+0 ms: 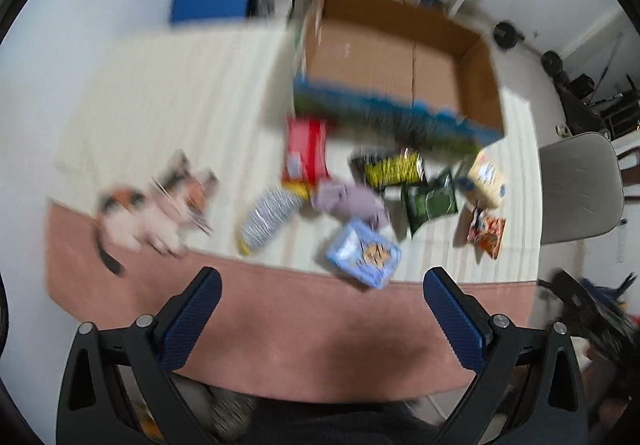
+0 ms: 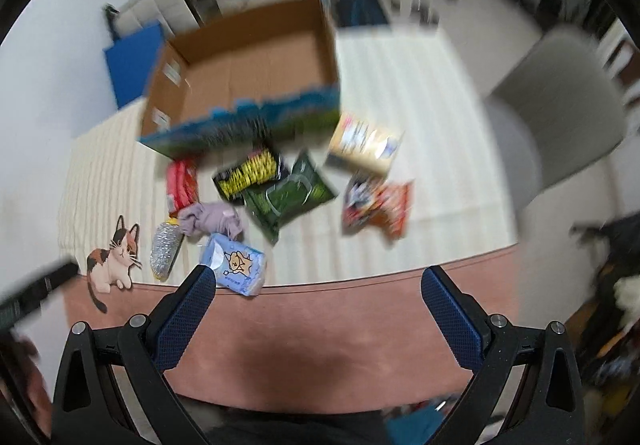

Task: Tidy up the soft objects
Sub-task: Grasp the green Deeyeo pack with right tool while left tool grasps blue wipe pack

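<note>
Both sets of fingers spread, holding nothing.
The crumpled lilac cloth [image 2: 210,219] near the brown cardboard box [image 2: 244,69] looks light, limp; I'd pinch its bunched middle.

We're seeing bare striped mat [image 1: 168,93] lying open far left; packets [image 1: 394,167] are crowding the near side of the cardboard box [image 1: 400,57], blocking approach there.

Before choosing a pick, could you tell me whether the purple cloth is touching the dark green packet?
Apart: the right wrist view shows striped mat between the purple cloth and the dark green packet.
</note>
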`<action>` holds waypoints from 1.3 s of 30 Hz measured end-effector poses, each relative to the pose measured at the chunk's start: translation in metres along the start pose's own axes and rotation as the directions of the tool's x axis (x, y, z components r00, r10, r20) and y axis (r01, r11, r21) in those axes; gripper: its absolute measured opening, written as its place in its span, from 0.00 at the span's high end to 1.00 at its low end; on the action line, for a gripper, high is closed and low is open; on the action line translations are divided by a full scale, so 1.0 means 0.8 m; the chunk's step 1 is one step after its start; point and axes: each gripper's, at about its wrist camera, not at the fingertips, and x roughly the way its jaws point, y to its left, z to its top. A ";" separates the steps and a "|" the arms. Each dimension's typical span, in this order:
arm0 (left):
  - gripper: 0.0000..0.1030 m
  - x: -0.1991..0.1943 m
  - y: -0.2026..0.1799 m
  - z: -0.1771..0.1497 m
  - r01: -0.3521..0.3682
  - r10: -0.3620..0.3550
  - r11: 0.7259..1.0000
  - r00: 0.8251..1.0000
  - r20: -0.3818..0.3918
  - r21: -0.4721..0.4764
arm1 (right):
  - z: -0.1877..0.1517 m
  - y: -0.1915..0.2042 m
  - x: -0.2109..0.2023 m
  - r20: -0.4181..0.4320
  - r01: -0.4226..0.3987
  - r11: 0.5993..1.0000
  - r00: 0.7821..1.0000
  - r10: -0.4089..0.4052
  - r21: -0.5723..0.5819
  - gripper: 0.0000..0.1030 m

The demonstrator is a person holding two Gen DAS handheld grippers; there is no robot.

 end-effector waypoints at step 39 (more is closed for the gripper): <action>0.10 0.329 -0.077 -0.003 -0.049 -0.088 0.973 0.826 -0.557 -0.226 | -0.017 0.013 0.246 -0.316 0.071 0.961 0.936 -0.156 -0.267 0.59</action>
